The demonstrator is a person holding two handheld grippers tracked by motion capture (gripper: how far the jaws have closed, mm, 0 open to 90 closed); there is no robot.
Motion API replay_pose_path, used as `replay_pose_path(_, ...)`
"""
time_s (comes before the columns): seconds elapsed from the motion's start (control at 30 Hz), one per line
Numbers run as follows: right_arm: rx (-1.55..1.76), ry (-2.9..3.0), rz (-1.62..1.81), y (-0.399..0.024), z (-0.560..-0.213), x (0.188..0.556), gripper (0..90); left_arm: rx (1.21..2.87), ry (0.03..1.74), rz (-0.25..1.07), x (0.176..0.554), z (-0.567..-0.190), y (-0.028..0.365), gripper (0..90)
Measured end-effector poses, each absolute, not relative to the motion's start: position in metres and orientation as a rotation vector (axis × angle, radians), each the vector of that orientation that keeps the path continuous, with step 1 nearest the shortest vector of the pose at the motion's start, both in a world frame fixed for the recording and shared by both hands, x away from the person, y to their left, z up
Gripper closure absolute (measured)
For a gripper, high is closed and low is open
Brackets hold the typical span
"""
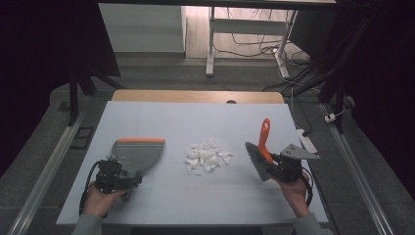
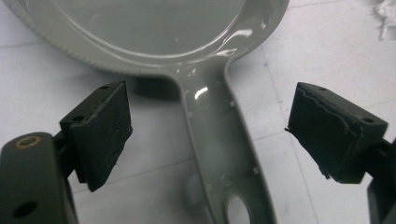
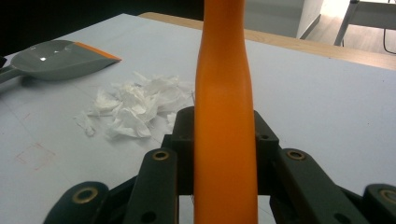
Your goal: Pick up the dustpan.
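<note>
left gripper (image 1: 128, 180): held in the person's left hand (image 1: 100, 201) at the near left of the tabletop (image 1: 205, 200); jaws apart, 1 on each side of the dustpan handle, pads not touching it in the left gripper view
dustpan (image 1: 137, 152): grey with an orange front lip, lying flat on the tabletop left of centre, lip pointing away from the person, handle (image 2: 224, 140) running back toward the left gripper
right gripper (image 1: 270, 165): held in the person's right hand (image 1: 293, 193) at the near right of the tabletop; jaws clamped on the orange brush handle
brush (image 1: 260, 154): lifted off the tabletop; orange handle (image 3: 224, 116) rises up and away from the gripper, grey bristles (image 1: 255, 159) face left toward the paper pile
paper scraps (image 1: 208, 155): 1 loose white pile at mid-tabletop, between dustpan and brush, touching neither
tabletop: pale blue-white sheet on a wooden top, wood edge showing at the far side
background: floor with cables and white desk legs beyond the tabletop
</note>
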State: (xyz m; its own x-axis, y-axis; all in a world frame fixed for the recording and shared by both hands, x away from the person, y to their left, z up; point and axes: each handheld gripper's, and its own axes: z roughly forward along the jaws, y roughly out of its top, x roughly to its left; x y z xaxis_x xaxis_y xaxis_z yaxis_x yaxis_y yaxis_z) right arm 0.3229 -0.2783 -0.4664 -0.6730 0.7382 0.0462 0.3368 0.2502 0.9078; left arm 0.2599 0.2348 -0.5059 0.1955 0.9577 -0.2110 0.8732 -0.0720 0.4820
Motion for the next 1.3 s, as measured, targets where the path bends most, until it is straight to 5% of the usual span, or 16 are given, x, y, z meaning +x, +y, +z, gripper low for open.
replay_pose_path(0.5, 0.962, 2.138, 1.383, -0.276, -0.466, 0.322, 70.2, 1.963, 1.749, 0.17, 0.271, -0.522, 0.228, 22.9)
replay_pose_path(1.07, 0.958, 2.135, 1.374, -0.275, -0.466, 0.322, 70.2, 1.867, 1.764, 0.11, 0.277, -0.525, 0.236, 55.6)
replay_pose_path(1.3, 0.961, 2.138, 1.368, -0.275, -0.467, 0.322, 70.2, 1.845, 1.772, 0.101, 0.277, -0.526, 0.241, 60.9)
